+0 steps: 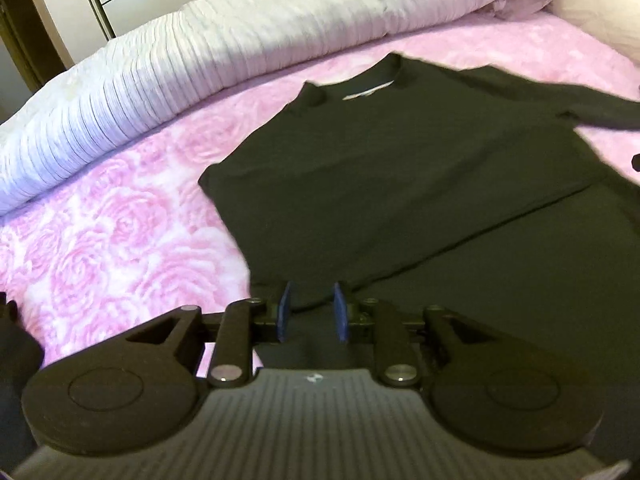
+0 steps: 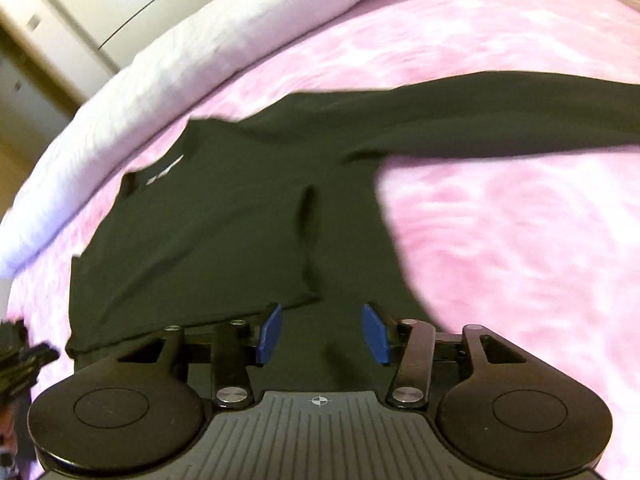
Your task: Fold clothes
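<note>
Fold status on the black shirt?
Done: one side of the black shirt is folded over the body, its edge a diagonal. In hand: nothing; left gripper and right gripper are open. Left: the outstretched sleeve and the final folds.

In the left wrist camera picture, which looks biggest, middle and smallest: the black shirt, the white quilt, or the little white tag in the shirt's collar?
1. Black shirt, largest.
2. White quilt; close call, since it lies farther back and runs out of view.
3. White tag, clearly smallest.

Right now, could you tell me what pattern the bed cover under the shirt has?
Pink roses on the bed cover, clearest in the left wrist view.
</note>
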A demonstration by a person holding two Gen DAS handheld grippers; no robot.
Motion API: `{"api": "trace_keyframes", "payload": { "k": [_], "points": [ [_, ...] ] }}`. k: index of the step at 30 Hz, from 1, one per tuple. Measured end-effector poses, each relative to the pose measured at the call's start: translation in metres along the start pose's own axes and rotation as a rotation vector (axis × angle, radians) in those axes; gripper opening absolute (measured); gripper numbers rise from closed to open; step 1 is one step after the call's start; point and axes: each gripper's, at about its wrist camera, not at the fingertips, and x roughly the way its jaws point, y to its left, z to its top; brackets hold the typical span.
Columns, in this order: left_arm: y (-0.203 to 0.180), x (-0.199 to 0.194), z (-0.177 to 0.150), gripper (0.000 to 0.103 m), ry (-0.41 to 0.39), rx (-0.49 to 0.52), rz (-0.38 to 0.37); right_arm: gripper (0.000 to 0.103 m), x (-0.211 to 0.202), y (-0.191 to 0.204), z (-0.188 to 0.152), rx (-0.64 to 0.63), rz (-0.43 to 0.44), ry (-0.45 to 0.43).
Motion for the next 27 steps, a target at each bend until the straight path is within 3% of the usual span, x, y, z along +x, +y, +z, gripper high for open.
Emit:
{"api": "trace_keyframes", "payload": {
  "k": [7, 12, 16, 21, 27],
  "points": [
    [-0.05, -0.058, 0.004, 0.03, -0.068, 0.09, -0.064, 0.054, -0.09, -0.054, 0.003, 0.182, -0.075, -0.162],
    [-0.093, -0.06, 0.015, 0.03, -0.054, 0.144, -0.12, 0.056, -0.142, -0.09, 0.016, 0.202, -0.138, -0.252],
    [-0.135, -0.059, 0.045, 0.033, -0.075, 0.179, -0.139, 0.056, -0.167, -0.138, 0.034, 0.26, -0.147, -0.305],
    [-0.204, -0.049, 0.09, 0.035, -0.073, 0.2, -0.109, 0.057, -0.152, -0.221, 0.069, 0.374, -0.119, -0.341],
    [-0.278, -0.014, 0.129, 0.036, 0.033, 0.132, -0.067, 0.057, -0.076, -0.323, 0.1, 0.564, -0.074, -0.345]
  ]
}}
